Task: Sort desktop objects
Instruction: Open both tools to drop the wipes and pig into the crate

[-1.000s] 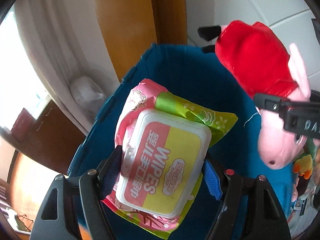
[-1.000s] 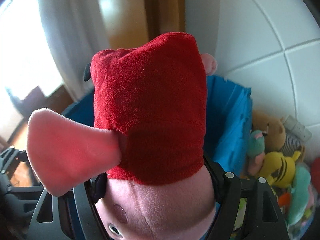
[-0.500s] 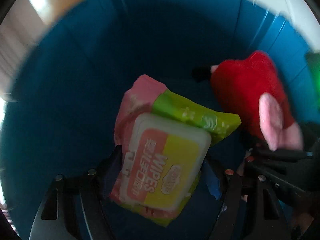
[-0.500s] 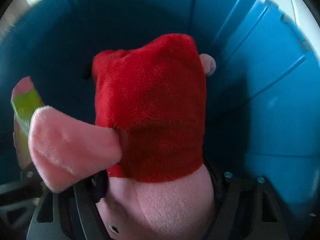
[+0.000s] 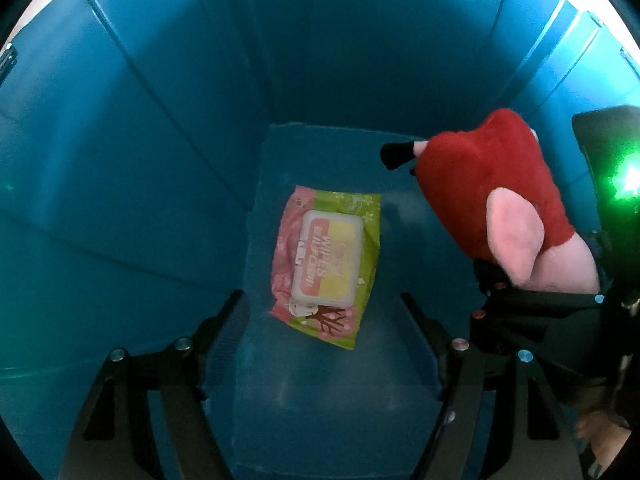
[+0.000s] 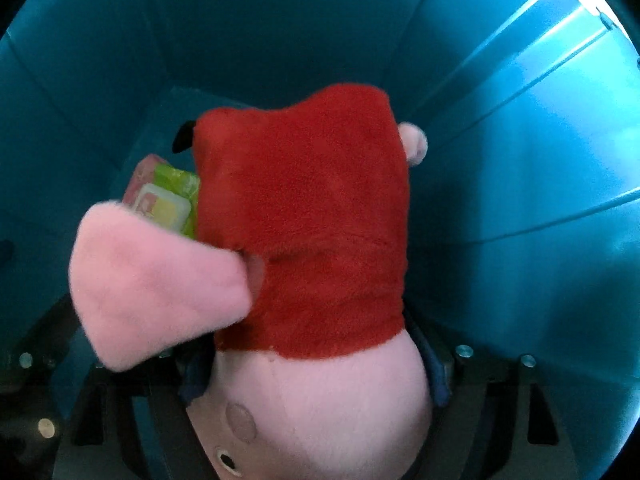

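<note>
I am holding my right gripper (image 6: 316,392) down inside the blue bin (image 5: 120,160), its jaws just widening yet still bracketing the pig plush (image 6: 304,240), whose body is pointing floorward. My left gripper (image 5: 324,320) is hanging open and empty above the wipes pack (image 5: 326,262), which is lying flat on the bin floor just left of the plush.

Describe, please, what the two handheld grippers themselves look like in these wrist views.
Both are black plastic. The left gripper has two angular fingers with ribbed inner faces and small round silver, blue and reddish screw heads along the arms. The right gripper, seen alongside, carries a bulky black body with a bright green light; its own view shows dark blue pads inside the fingers.
</note>
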Demonstrator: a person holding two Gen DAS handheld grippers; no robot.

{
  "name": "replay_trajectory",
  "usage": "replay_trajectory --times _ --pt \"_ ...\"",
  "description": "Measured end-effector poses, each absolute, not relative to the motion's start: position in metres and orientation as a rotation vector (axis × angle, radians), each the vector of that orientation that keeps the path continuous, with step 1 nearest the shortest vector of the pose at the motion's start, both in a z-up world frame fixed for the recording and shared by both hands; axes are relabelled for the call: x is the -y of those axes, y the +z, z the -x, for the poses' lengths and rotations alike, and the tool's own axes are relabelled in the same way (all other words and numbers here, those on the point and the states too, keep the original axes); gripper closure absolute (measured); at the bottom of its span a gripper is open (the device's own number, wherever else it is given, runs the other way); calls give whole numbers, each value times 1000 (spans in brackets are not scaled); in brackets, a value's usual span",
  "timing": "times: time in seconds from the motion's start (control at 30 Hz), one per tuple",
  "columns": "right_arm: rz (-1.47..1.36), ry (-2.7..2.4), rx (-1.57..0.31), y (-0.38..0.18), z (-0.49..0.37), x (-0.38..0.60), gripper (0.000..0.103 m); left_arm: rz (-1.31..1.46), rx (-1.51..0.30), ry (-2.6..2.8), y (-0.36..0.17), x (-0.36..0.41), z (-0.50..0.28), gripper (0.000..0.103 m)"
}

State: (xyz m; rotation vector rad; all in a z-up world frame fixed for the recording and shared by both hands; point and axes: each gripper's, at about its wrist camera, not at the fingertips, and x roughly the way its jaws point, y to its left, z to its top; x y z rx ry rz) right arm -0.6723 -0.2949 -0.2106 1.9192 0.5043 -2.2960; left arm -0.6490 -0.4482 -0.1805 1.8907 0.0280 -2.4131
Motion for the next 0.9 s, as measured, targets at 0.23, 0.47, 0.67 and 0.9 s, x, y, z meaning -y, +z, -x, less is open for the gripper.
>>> replay_trajectory --times 0.23,0.47,0.67,0.9 --pt "-1820 -2382 -470 -187 672 281 8 -1851 -22 -2444 -159 445 636 29" --pt "-1709 -2414 -500 -132 660 300 8 -1756 7 -2463 -118 450 607 29" --pt "-1479 -2481 -507 -53 619 293 8 -1563 7 -2601 -59 447 554 29" --pt "-1214 -2552 -447 -1 537 258 3 -1344 47 -2721 -8 421 484 28"
